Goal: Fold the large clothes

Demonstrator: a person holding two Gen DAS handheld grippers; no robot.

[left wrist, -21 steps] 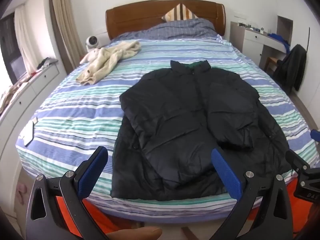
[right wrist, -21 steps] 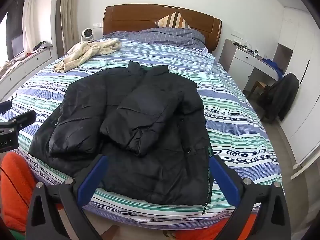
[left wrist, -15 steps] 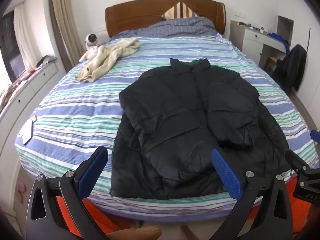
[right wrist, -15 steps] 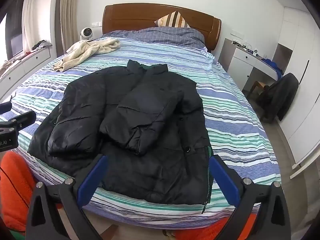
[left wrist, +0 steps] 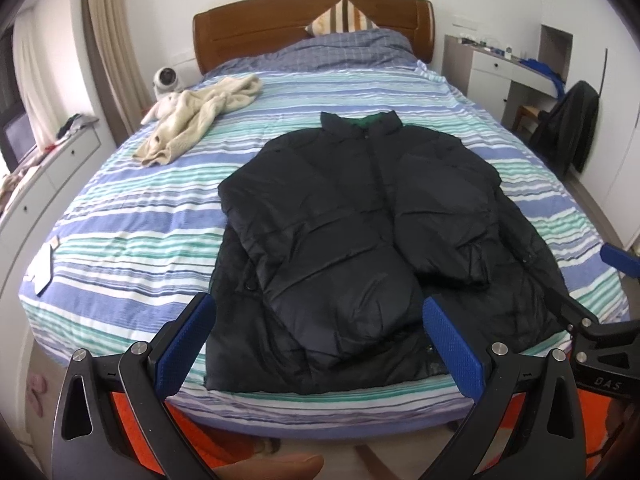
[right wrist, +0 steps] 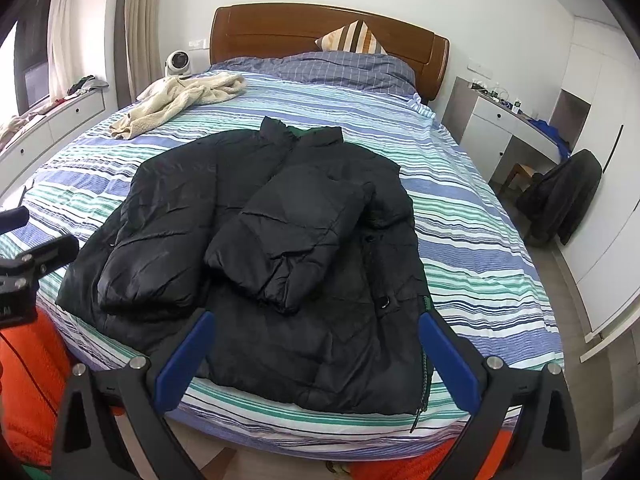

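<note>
Over the last moment very little has changed: the black quilted puffer jacket (left wrist: pixel 360 248) lies just as it did on the blue, green and white striped bed (left wrist: pixel 132 240), and both views have only drifted slightly, the jacket's near hem sitting a touch lower in the left wrist view than before. Both sleeves are already folded in across the chest, the collar points toward the wooden headboard (left wrist: pixel 312 16) and the hem lies near the foot edge of the bed. My judgement is that the sleeve folds are done and the lengthwise fold, hem up toward collar, is what remains. The left gripper (left wrist: pixel 316 340) has its blue-padded fingers (left wrist: pixel 188 340) spread wide with nothing between them, hovering above and apart from the left part of the hem. The right gripper (right wrist: pixel 316 356) is likewise spread wide and empty, over the right part of the hem beside the zipper edge, not touching the cloth. A cream fleece garment (left wrist: pixel 200 120) lies well apart near the pillows. To take the hem, each gripper would likely need to come down and forward to its corner.
</note>
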